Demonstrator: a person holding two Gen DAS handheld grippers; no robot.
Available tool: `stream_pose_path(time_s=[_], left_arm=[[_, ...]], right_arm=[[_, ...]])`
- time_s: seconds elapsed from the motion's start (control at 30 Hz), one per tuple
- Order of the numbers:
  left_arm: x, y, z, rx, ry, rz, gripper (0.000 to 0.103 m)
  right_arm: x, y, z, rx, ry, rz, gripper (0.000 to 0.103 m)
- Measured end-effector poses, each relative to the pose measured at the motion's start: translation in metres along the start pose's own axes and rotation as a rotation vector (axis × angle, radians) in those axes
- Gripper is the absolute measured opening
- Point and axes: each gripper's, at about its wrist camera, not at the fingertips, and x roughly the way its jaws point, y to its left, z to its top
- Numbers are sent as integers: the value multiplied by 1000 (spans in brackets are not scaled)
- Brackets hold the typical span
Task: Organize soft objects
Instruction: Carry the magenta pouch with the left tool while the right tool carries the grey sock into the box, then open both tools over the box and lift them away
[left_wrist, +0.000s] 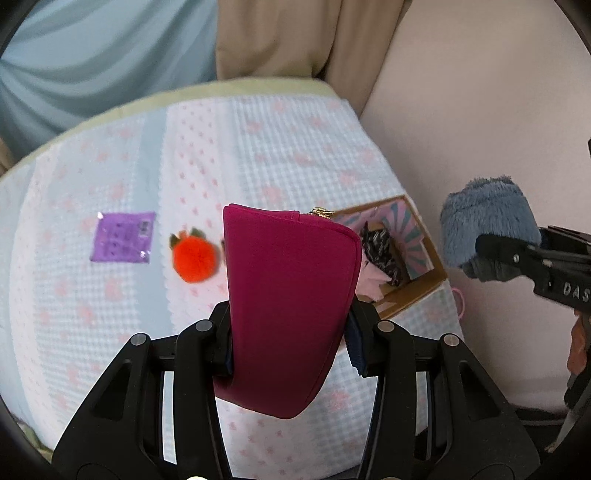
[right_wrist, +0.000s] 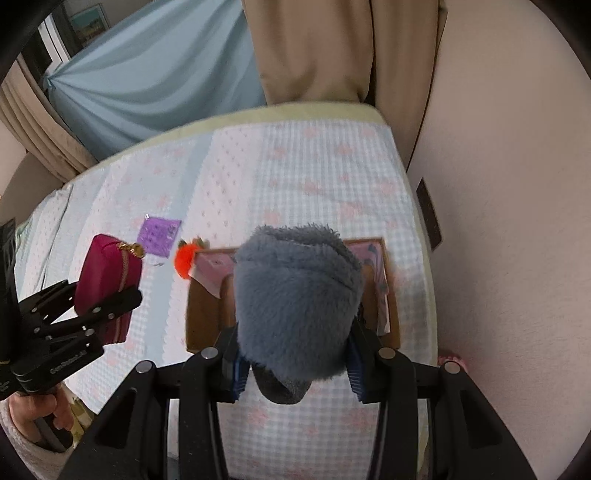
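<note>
My left gripper (left_wrist: 288, 332) is clamped on the magenta pouch (left_wrist: 288, 295), held upright above the bedspread (left_wrist: 110, 295). My right gripper (right_wrist: 293, 354) is closed on the blue fuzzy sock (right_wrist: 295, 302), which hangs directly over the cardboard box (right_wrist: 201, 317) ahead of it. Beyond and left of my left gripper lie the orange pom-pom (left_wrist: 194, 258) and purple packet (left_wrist: 122, 236). I judge I'm mid-carry; next I should lower the sock into the box, release it, then bring the pouch rightward.
</note>
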Motion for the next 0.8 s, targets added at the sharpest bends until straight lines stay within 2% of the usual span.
stream_pose_path(time_s=[0.23,0.5,0.73,0.77,0.8], left_arm=[[70,-5,5,-27,110,15,41],[135,-1,-3,-48,228,28,41],[162,-14,-12,-12,293,10,42],[164,-15,-12,-10,291,-2,47],[164,-16,-12,-8,282,-8,58]], right_arm=[[56,-19,-7,17,104,28,40],[119,-42,6,102,182,65,40],[147,-48,15,155,229,105,43],[150,-48,17,156,234,112,46],[152,-47,19,158,235,120,49]])
